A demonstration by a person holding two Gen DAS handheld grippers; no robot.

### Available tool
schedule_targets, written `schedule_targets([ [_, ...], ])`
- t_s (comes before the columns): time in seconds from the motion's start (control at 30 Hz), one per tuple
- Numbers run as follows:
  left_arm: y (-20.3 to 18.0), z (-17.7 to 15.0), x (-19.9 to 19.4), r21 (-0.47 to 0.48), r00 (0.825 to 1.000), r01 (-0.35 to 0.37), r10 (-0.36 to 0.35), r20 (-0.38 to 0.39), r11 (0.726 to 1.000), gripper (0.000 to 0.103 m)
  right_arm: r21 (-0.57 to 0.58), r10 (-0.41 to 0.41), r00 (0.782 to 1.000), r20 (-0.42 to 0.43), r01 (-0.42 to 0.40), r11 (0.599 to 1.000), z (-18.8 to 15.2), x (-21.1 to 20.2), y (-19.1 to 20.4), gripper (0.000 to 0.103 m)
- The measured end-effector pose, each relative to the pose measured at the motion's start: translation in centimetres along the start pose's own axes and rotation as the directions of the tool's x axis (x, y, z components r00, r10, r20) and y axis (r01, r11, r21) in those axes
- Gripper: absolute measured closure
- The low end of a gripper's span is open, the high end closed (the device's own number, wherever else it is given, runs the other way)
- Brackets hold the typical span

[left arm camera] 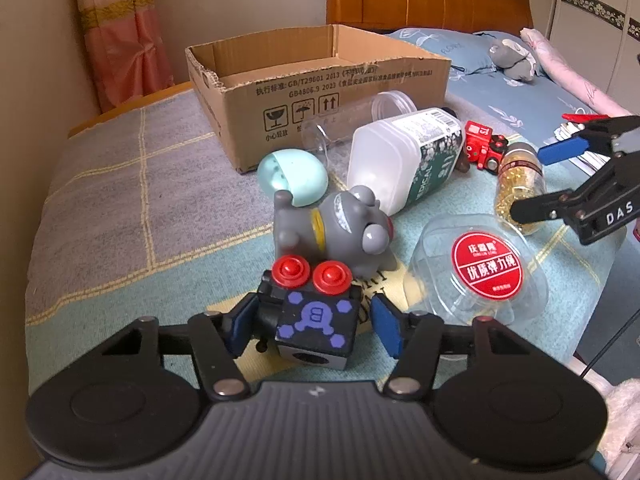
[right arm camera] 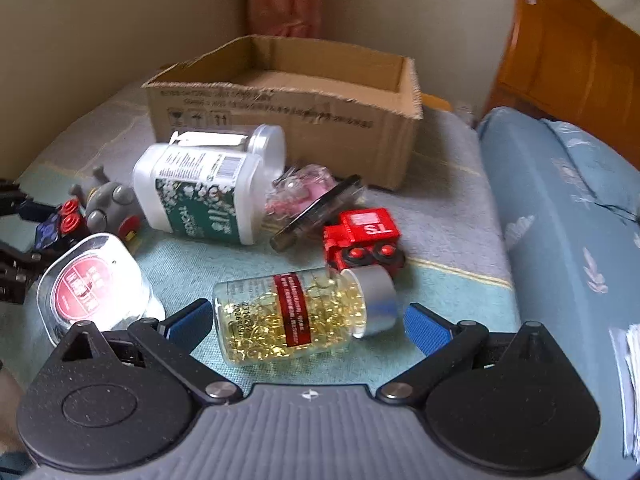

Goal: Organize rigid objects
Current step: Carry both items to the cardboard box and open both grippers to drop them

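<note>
My left gripper (left arm camera: 314, 326) is open, its blue pads on either side of a black cube toy (left arm camera: 316, 316) with red knobs; the left pad is near or touching it, a gap shows on the right. My right gripper (right arm camera: 308, 326) is open around a capsule bottle (right arm camera: 296, 318) lying on its side, pads clear of both ends. An open cardboard box (left arm camera: 320, 92) stands behind the pile; it also shows in the right wrist view (right arm camera: 288, 120). The right gripper also shows in the left wrist view (left arm camera: 532, 182), by the capsule bottle (left arm camera: 520, 176).
On the bed lie a grey toy figure (left arm camera: 340, 228), a white jar (left arm camera: 404, 160), a red toy truck (right arm camera: 362, 240), a clear tub with a red label (left arm camera: 480, 272), a teal dome (left arm camera: 292, 176) and a clear pink-filled container (right arm camera: 308, 196). A blue pillow (right arm camera: 560, 220) lies right.
</note>
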State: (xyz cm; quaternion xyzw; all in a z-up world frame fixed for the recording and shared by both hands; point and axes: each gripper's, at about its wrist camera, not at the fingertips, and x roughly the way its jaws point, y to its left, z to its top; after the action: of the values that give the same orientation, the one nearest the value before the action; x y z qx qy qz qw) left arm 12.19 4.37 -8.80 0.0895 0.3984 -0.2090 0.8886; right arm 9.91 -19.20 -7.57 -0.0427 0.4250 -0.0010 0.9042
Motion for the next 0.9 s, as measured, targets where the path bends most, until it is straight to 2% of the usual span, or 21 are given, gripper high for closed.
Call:
schedule_targets([
  [0.03, 0.1, 0.0, 0.0, -0.002, 1.000, -0.002, 0.002, 0.000, 1.000, 0.049, -0.008, 0.001, 1.000, -0.008, -0.001, 1.000, 0.1, 0.3, 0.1, 0.000],
  [0.13, 0.1, 0.2, 0.0, -0.008, 1.000, -0.006, 0.006, -0.007, 1.000, 0.049, -0.027, -0.009, 1.000, -0.012, 0.008, 1.000, 0.1, 0.6, 0.4, 0.000],
  [0.2, 0.0, 0.3, 0.0, -0.007, 1.000, -0.013, 0.013, -0.015, 1.000, 0.049, -0.029, -0.015, 1.000, -0.015, 0.015, 0.999, 0.1, 0.6, 0.4, 0.006],
  [0.4, 0.0, 0.6, -0.8, -0.010, 0.998, -0.035, 0.035, -0.045, 0.999, 0.049, -0.039, 0.000, 0.999, -0.037, -0.001, 0.999, 0.1, 0.0, 0.3, 0.007],
  [0.57, 0.2, 1.3, -2.7, -0.020, 0.997, -0.056, 0.055, -0.047, 0.998, 0.049, -0.027, 0.032, 0.999, -0.013, -0.032, 0.999, 0.6, -1.7, -0.3, 0.007],
  [0.77, 0.3, 4.3, -5.1, 0.009, 0.997, -0.081, 0.081, 0.003, 0.997, 0.049, -0.039, 0.056, 0.997, 0.050, -0.054, 0.998, 3.0, -3.9, -1.2, 0.007],
  [0.9, 0.5, 8.0, -5.5, 0.044, 0.995, -0.086, 0.084, 0.048, 0.995, 0.049, -0.036, 0.063, 0.993, 0.104, -0.060, 0.998, 5.7, -5.0, -2.1, 0.007],
])
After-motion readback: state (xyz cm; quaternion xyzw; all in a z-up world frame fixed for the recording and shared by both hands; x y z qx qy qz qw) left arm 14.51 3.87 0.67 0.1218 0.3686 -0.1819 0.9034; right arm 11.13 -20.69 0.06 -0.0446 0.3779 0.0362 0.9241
